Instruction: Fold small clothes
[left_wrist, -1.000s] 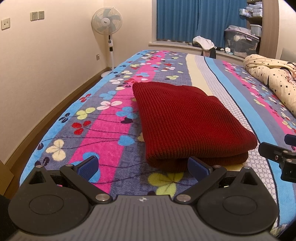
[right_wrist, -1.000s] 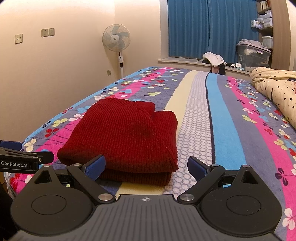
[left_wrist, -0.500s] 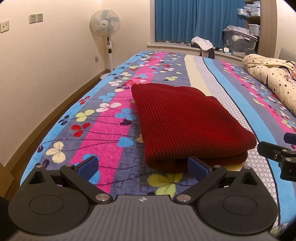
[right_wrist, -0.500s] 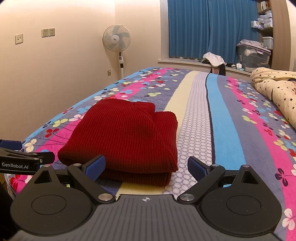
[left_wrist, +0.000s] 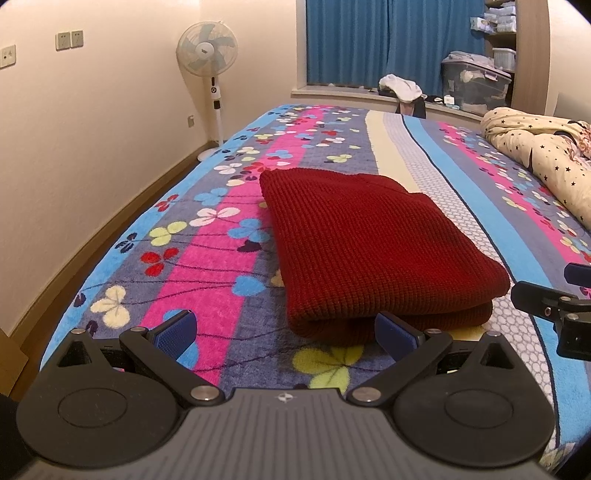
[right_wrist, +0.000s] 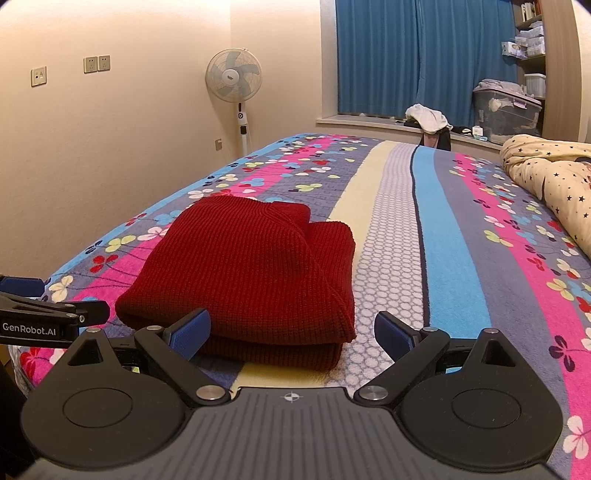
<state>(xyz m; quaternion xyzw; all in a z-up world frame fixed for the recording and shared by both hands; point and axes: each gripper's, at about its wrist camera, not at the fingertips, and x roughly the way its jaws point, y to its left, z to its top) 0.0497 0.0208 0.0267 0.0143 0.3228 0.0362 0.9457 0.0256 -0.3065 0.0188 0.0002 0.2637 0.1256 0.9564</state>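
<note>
A dark red knitted sweater (left_wrist: 362, 243) lies folded into a thick rectangle on the striped, flowered bed cover (left_wrist: 221, 266); it also shows in the right wrist view (right_wrist: 251, 273). My left gripper (left_wrist: 286, 332) is open and empty, just short of the sweater's near left corner. My right gripper (right_wrist: 291, 332) is open and empty, just short of the sweater's near right corner. Each gripper's tip shows at the edge of the other's view, the right one (left_wrist: 554, 306) and the left one (right_wrist: 48, 314).
A cream star-patterned quilt (left_wrist: 546, 162) is bunched at the bed's right side. A standing fan (left_wrist: 207, 51) is by the left wall. A window ledge with a clothes pile (left_wrist: 402, 88) and a storage bin (left_wrist: 476, 85) lies beyond the bed, under blue curtains.
Both grippers have stayed open and empty near the sweater's front edge. The left view has shifted only slightly; the sweater has not moved.
</note>
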